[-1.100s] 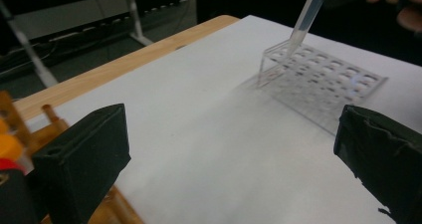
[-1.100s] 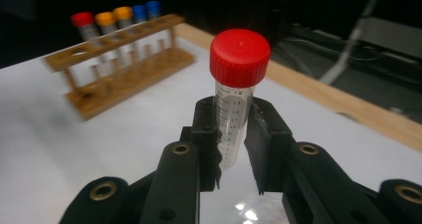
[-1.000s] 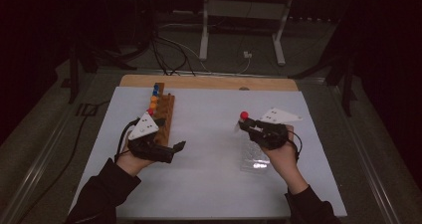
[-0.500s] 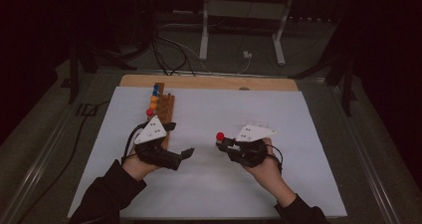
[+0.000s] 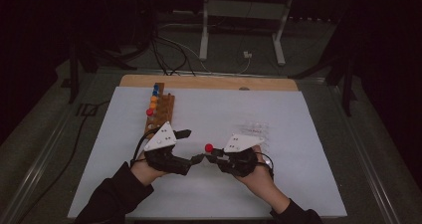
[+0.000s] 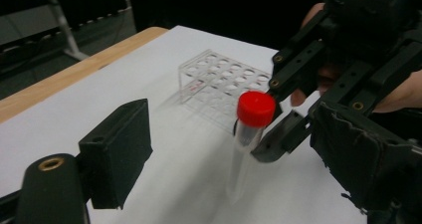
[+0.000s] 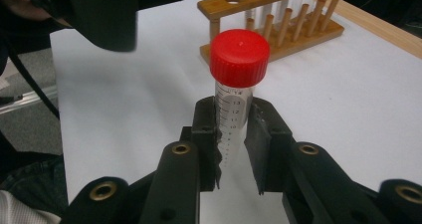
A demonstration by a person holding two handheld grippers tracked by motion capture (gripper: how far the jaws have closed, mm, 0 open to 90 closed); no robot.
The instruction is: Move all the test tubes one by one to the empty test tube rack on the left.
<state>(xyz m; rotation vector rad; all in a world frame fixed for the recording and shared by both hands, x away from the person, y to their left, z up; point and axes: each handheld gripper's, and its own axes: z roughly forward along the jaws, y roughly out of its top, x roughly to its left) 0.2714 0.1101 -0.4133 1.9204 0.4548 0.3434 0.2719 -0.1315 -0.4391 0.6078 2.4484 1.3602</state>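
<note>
Right gripper (image 5: 205, 157) clamped on upright red-capped tube (image 7: 235, 97) mid-table; left gripper (image 5: 191, 145) jaws apart, just been closing, tube between them untouched; wooden rack (image 5: 160, 109) far left

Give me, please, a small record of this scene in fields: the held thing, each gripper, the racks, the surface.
held thing: tube with red cap, upright
right gripper: shut on the tube
left gripper: jaws either side of the tube, not touching, just been closing
wooden rack: holds capped tubes, left side
clear rack: no tubes seen
surface: white sheet
</note>
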